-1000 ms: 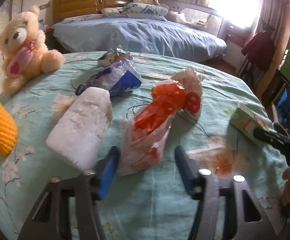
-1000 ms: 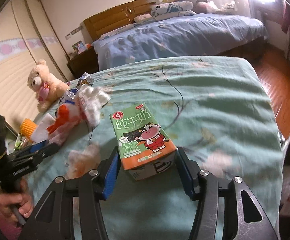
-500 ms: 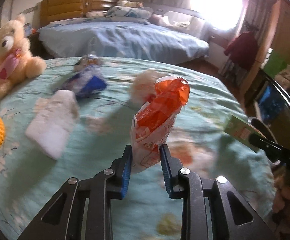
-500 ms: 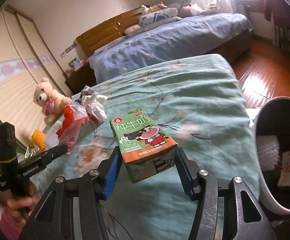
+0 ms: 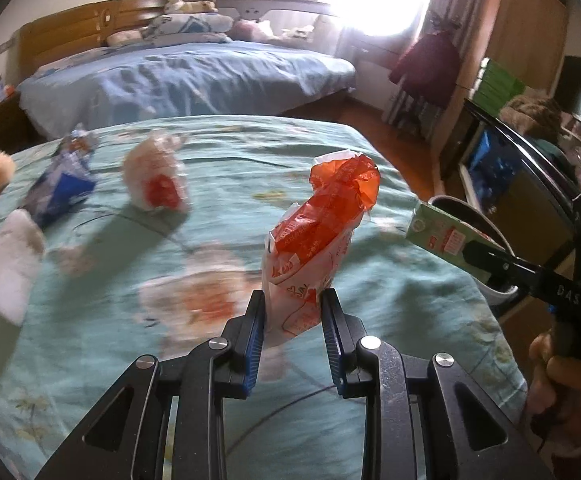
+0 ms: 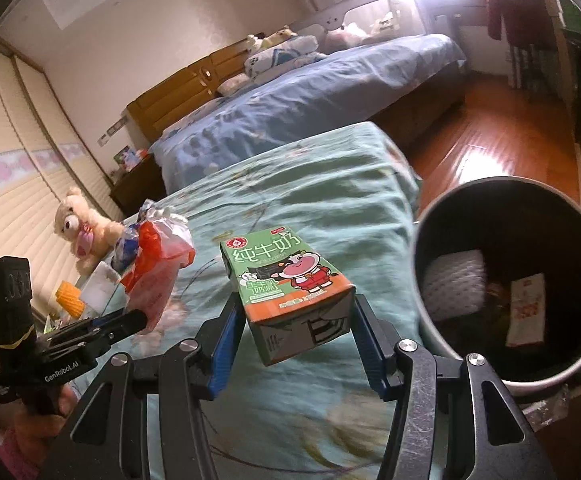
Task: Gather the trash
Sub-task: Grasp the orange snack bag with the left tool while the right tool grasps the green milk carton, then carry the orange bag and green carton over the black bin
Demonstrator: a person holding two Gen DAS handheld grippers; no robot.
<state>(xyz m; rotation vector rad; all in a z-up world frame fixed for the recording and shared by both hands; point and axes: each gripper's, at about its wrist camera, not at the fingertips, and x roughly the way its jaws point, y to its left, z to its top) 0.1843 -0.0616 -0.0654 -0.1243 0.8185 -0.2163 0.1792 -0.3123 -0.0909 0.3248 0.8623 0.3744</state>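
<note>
Now both jaws hold trash: left gripper clamps the orange wrapper, right gripper the milk carton; next, probably drop into the bin.

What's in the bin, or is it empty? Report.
Not empty. The bin, seen from the right wrist, holds a white padded piece and a flat red-and-white packet lying inside. The rest is too dark to tell.

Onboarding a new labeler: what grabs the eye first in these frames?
The green milk carton clamped in the right tool, held up over the teal bedspread beside the open bin. Then the orange-and-white snack bag standing up from the left tool, with more wrappers behind it.
</note>
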